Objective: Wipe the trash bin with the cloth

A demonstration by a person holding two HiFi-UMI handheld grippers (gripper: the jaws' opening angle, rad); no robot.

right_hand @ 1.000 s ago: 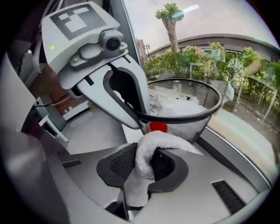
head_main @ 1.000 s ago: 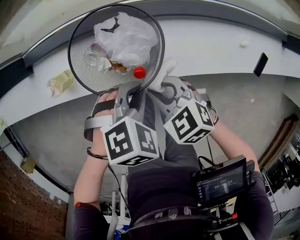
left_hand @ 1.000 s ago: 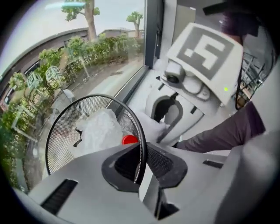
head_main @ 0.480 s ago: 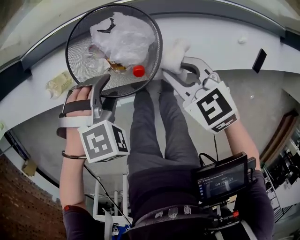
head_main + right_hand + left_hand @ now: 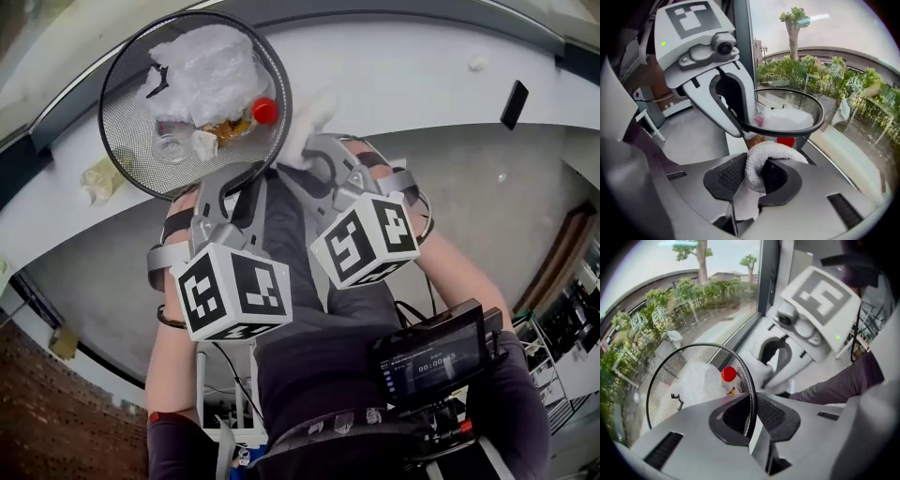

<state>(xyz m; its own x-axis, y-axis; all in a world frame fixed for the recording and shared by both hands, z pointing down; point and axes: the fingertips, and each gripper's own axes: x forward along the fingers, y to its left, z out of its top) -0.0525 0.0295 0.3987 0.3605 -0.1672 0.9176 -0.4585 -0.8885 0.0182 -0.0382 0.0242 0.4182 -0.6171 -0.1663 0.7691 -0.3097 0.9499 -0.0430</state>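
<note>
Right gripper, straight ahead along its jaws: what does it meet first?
Probably the trash bin. The cloth clamped in the right gripper leads, and the bin's black rim and mesh wall sit directly ahead, close by. Depth is hard to judge here, so the gap may be very small.

The left gripper [image 5: 234, 183] and right gripper [image 5: 314, 155] point steeply down, side by side, forearms extended. The left's fingers have just closed onto the trash bin [image 5: 746, 377] rim; the right's fingers clamp the cloth [image 5: 759, 164].

Only a timer readout on the small screen [image 5: 433, 361] shows, its digits too blurred to read.
</note>
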